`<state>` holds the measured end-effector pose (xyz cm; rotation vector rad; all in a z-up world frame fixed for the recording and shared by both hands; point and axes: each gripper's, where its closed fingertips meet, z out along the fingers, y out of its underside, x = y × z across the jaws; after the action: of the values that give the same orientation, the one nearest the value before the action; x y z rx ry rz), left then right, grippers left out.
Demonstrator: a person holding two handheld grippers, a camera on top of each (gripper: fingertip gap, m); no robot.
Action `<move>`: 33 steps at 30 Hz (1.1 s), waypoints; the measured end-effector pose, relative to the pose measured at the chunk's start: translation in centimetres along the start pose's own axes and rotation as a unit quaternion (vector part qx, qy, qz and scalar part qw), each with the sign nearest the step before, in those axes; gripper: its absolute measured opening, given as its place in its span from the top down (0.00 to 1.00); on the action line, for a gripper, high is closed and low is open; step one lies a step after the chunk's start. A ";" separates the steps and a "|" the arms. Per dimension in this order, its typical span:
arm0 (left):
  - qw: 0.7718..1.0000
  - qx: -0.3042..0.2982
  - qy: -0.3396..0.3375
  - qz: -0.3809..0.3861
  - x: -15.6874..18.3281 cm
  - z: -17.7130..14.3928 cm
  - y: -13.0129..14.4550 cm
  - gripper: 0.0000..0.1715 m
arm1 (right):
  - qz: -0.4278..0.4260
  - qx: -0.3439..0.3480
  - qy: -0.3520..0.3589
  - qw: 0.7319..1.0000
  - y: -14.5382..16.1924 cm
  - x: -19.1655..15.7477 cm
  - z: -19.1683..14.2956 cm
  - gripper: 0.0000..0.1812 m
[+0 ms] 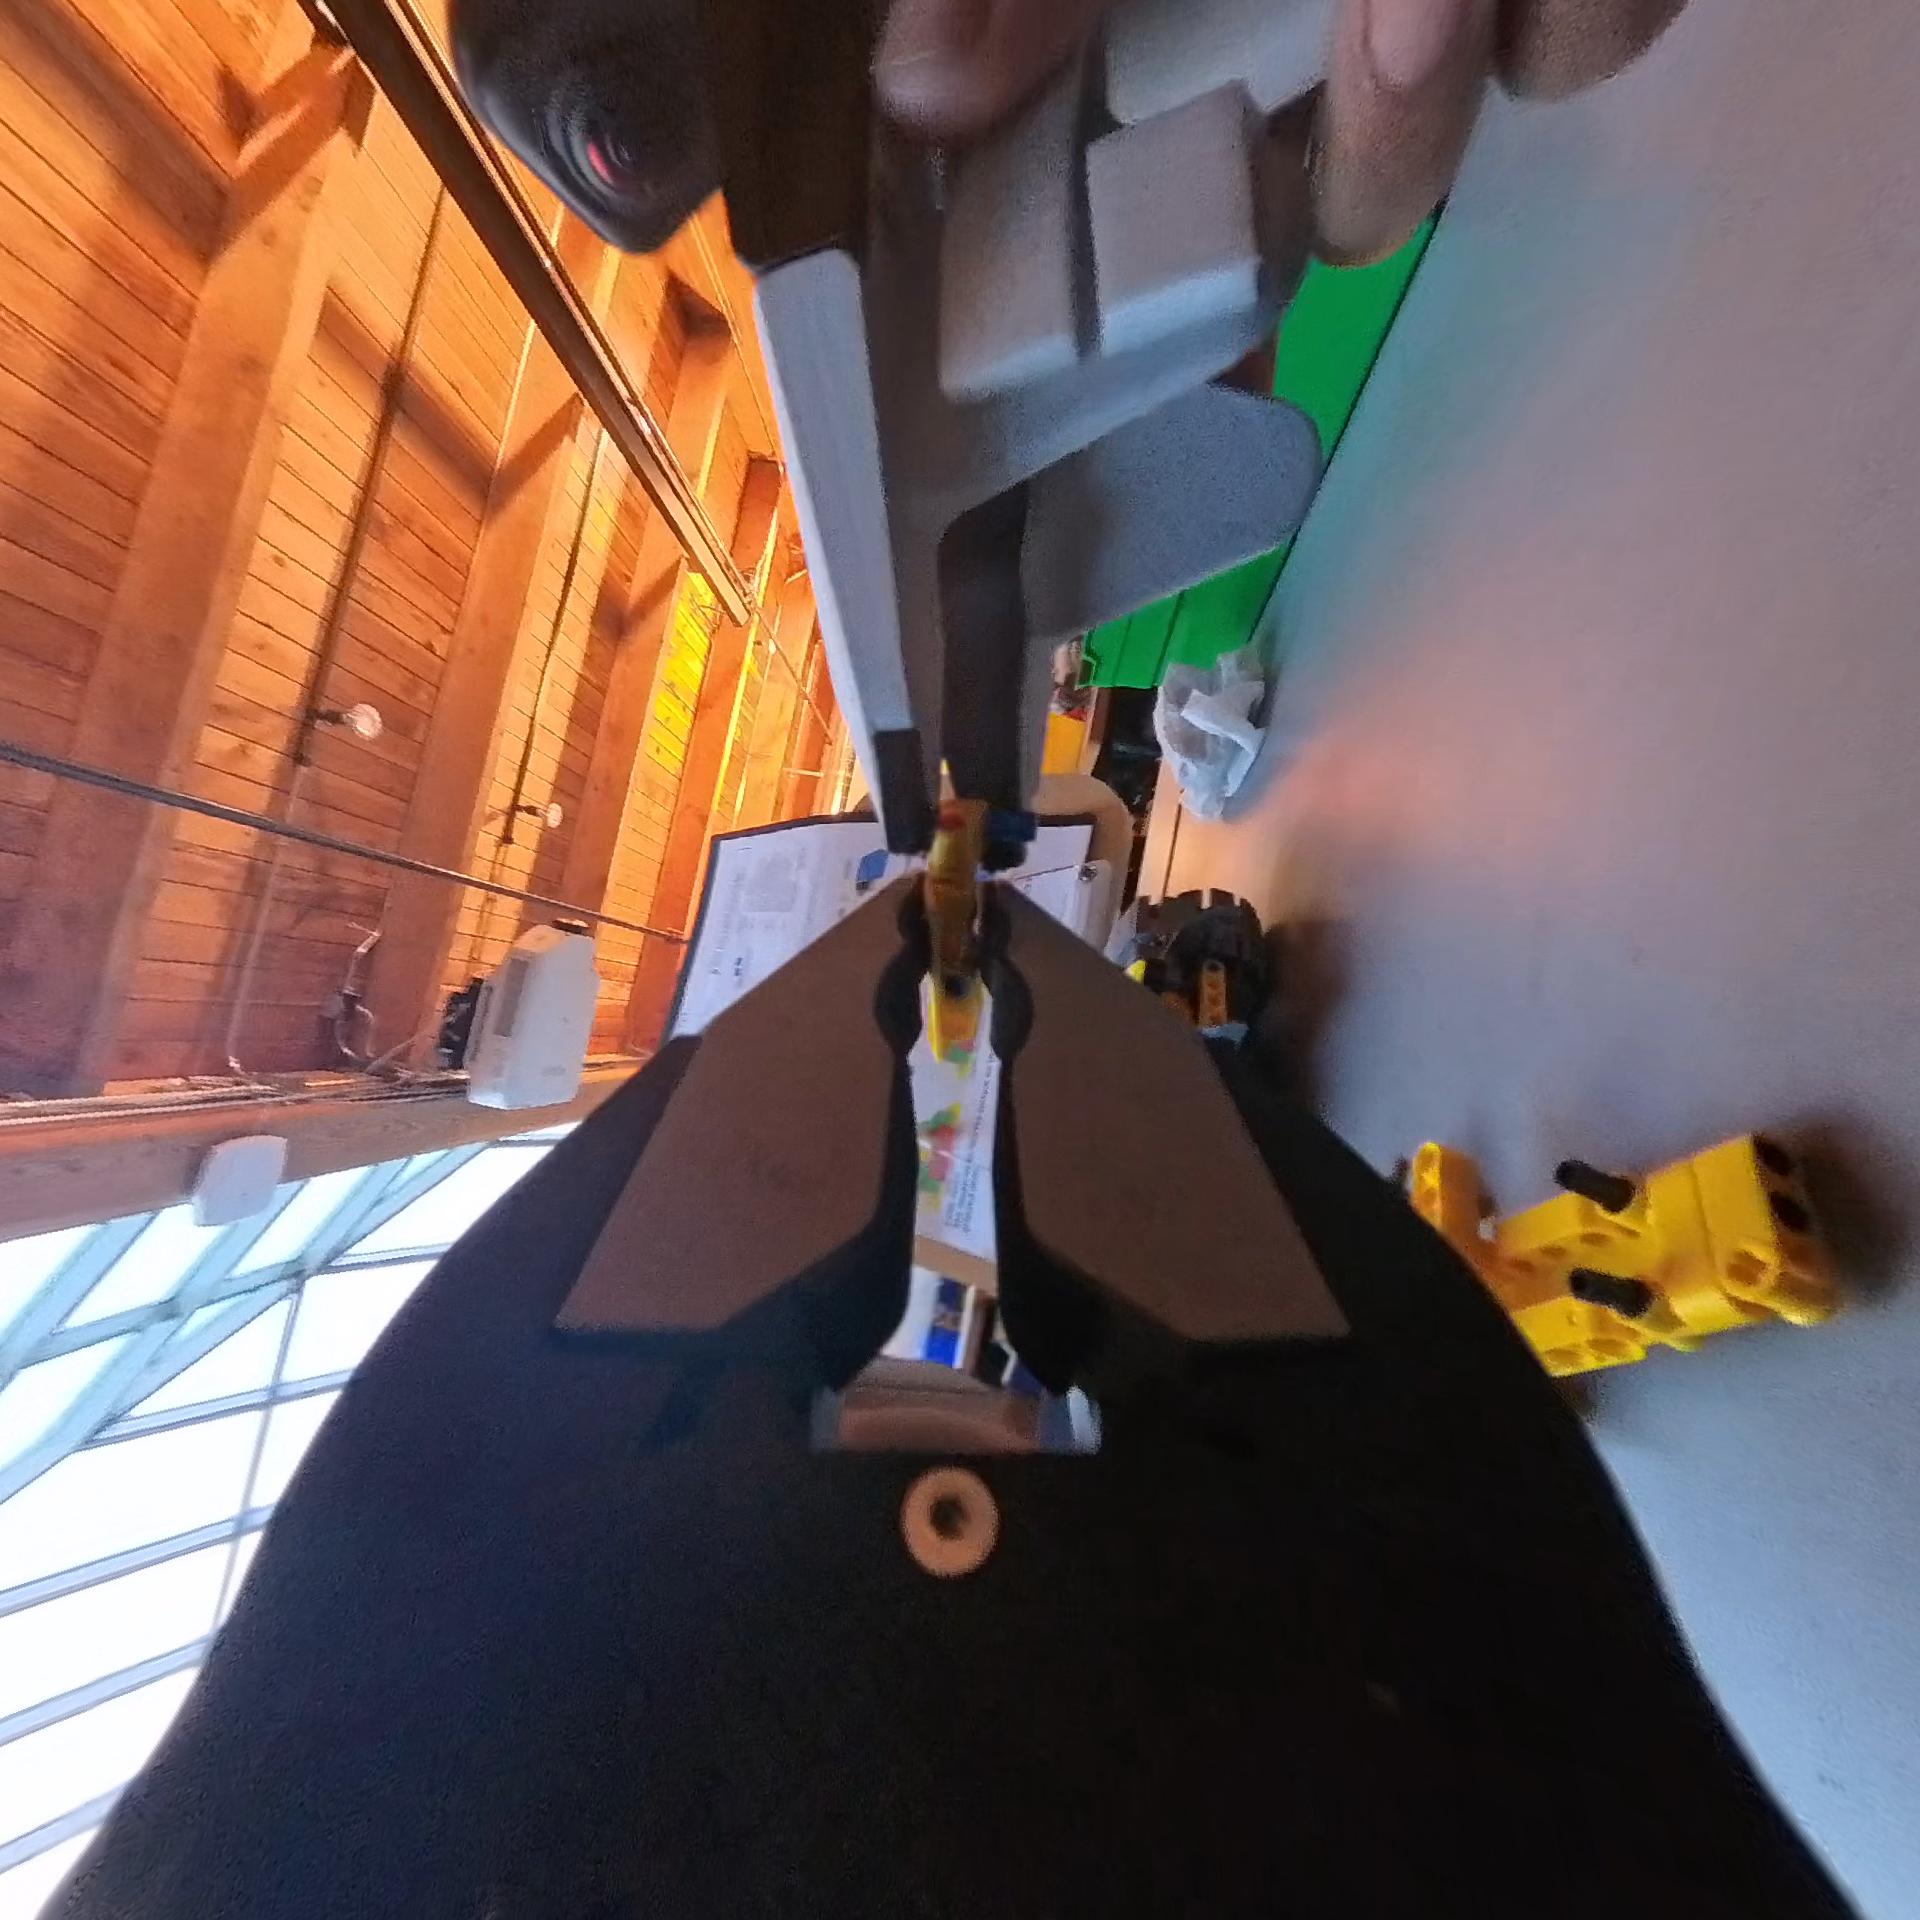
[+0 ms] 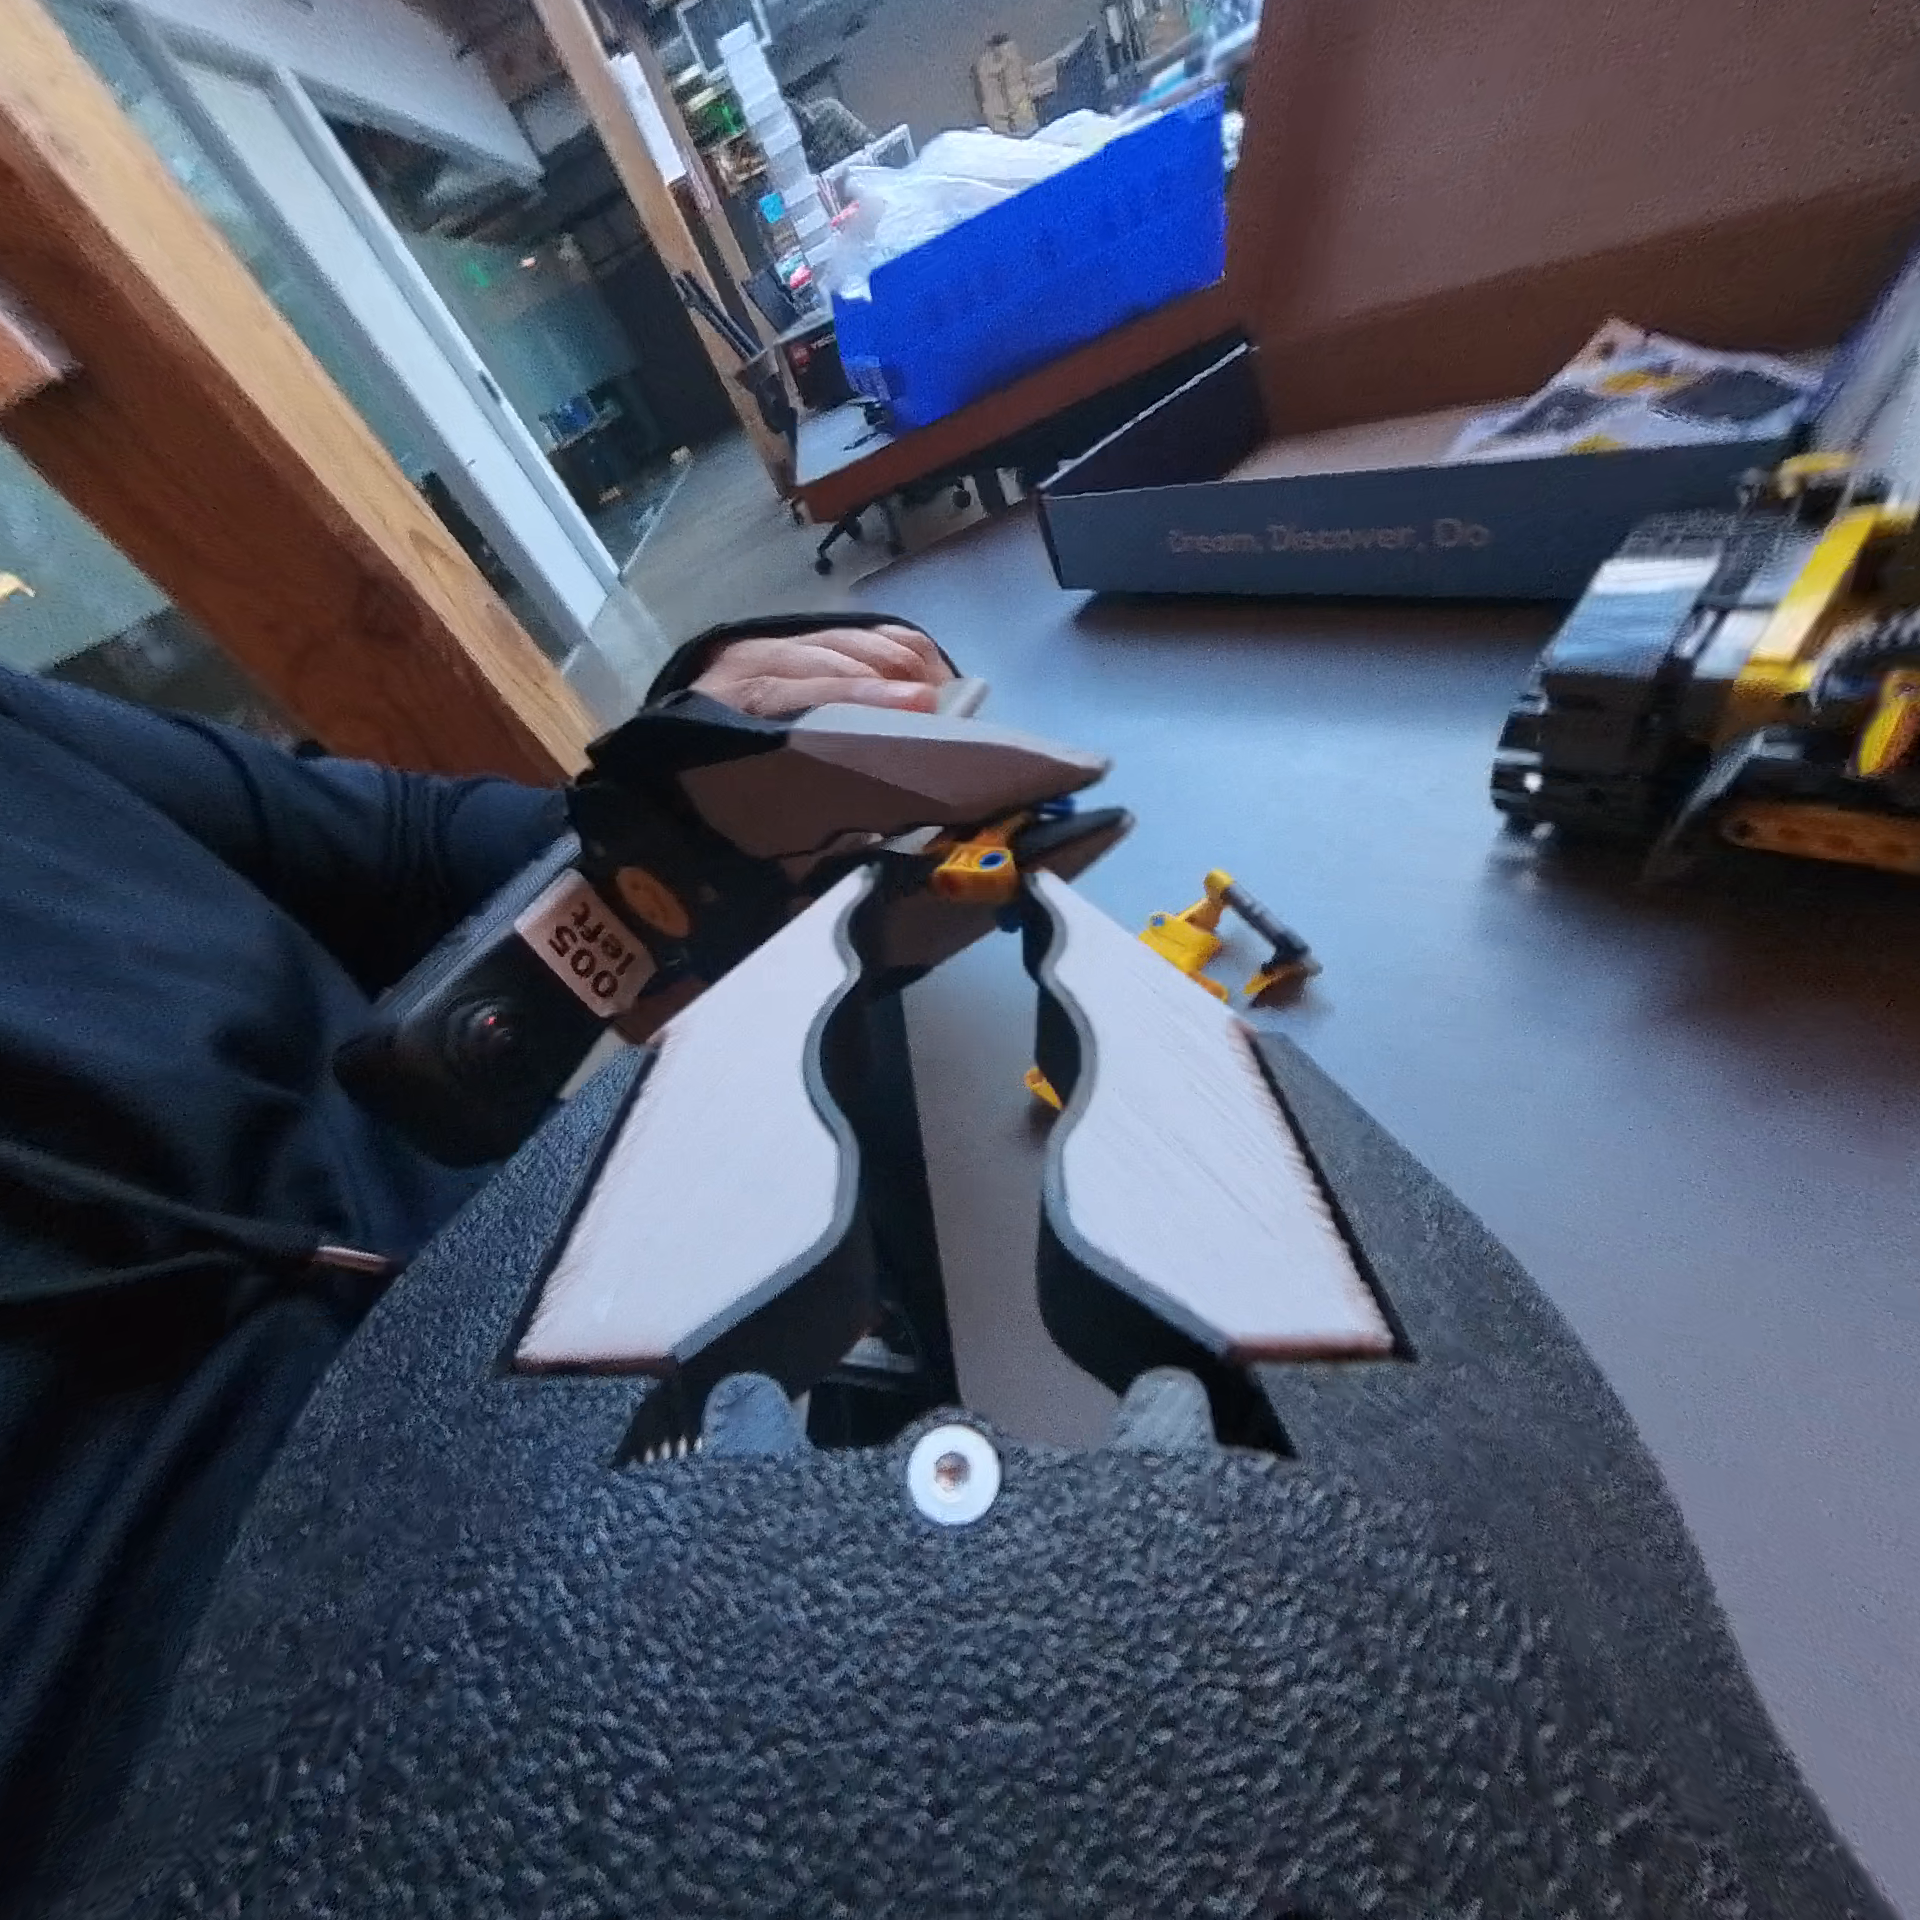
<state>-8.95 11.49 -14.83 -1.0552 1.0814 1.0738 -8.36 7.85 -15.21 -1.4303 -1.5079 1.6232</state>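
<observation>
Left gripper (image 1: 954, 914) clamped on small yellow brick part (image 1: 951, 935); right gripper (image 2: 961, 873) pinching same part's other end. Yellow brick assembly (image 1: 1631, 1257) lies apart on table (image 1: 1662, 727).

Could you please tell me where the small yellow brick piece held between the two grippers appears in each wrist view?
Left wrist view: the small yellow brick piece sits at picture centre, pinched at the left gripper tips, with the right gripper meeting it from above.
Right wrist view: it lies just above centre, at the right gripper tips, under the left gripper.
Shared landmark: the loose yellow brick assembly on the table.
</observation>
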 end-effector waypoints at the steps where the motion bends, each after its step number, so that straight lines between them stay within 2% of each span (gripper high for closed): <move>1: 1.000 0.006 0.005 -0.018 0.0 0.0 0.0 0.98 | -0.035 0.001 0.020 0.999 -0.1 0.1 0.1 0.88; 2: 0.999 0.014 0.017 -0.041 0.1 -0.1 -0.2 0.98 | -0.079 0.000 0.044 0.996 -0.1 0.3 0.0 0.92; 4: 0.994 0.031 0.042 -0.092 0.2 -0.2 -0.4 0.98 | -0.161 -0.008 0.079 0.984 -0.3 0.0 0.0 0.92; 7: 0.989 0.056 0.055 -0.128 -0.1 -0.5 -1.1 0.98 | -0.257 -0.032 0.085 0.962 0.1 -1.6 0.5 0.94; 10: 0.989 0.042 0.075 -0.124 0.7 -0.3 -1.0 0.98 | -0.310 -0.066 0.129 0.940 0.3 -0.9 0.8 0.96; 14: 0.978 0.064 0.119 -0.159 1.1 -0.8 -1.5 0.99 | -0.371 -0.080 0.136 0.915 0.6 -1.2 0.8 0.96; 20: 0.980 0.053 0.117 -0.154 1.1 -0.7 -1.4 0.99 | -0.336 -0.068 0.134 0.930 0.5 -1.1 0.7 0.96; 25: 0.971 0.053 0.113 -0.202 0.1 -0.8 -1.0 0.92 | -0.319 -0.038 0.143 0.936 -0.1 -0.9 0.1 0.97; 27: 0.970 0.059 0.116 -0.205 -0.1 -0.9 -1.1 0.92 | -0.300 -0.026 0.138 0.944 -0.3 -0.9 -0.1 0.97; 33: 0.982 0.064 0.095 -0.153 -0.4 -1.3 -1.4 0.94 | -0.247 0.010 0.124 0.961 -1.0 -0.8 -0.9 0.97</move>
<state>-7.80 9.96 -14.51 -1.1914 1.0809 0.6593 -7.54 7.80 -13.86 -1.0807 -1.5383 1.1108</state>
